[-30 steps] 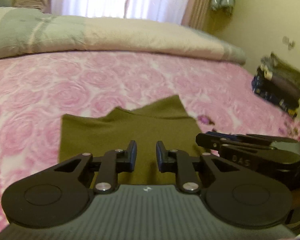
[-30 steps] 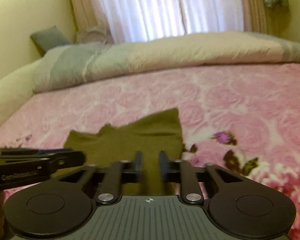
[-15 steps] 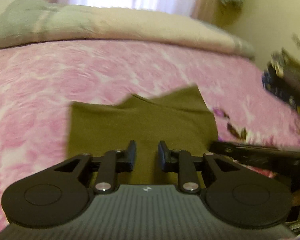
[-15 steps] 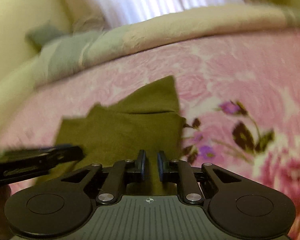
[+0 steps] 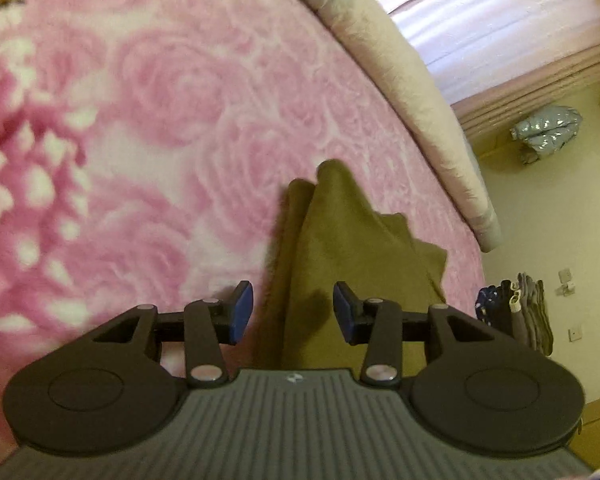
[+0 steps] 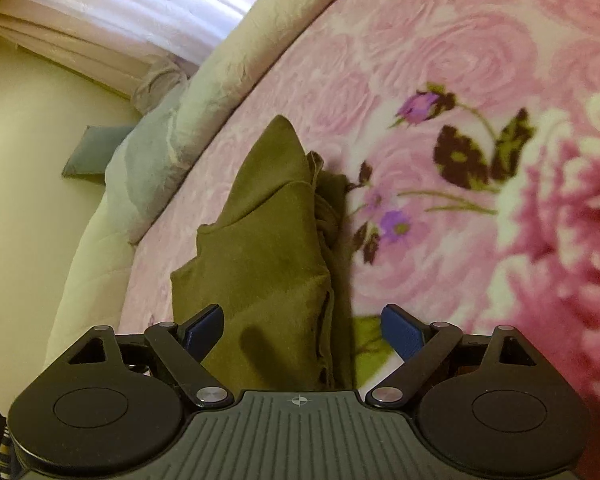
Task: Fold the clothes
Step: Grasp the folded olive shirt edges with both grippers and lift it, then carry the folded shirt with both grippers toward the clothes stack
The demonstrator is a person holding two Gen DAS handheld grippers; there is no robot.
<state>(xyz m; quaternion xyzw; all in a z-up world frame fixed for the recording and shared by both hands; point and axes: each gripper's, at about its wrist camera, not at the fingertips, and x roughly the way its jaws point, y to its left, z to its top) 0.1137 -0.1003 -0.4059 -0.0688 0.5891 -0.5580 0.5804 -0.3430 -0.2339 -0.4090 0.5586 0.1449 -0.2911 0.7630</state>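
Olive folded garment (image 5: 340, 248) on pink bedspread (image 5: 160, 120), left gripper (image 5: 293, 312) and right gripper (image 6: 302, 330) apart, astride opposite edges

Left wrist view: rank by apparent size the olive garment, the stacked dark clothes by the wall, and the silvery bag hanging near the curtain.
1. olive garment, though nearness inflates it
2. stacked dark clothes
3. silvery bag; close to the stack, so that order is unsure
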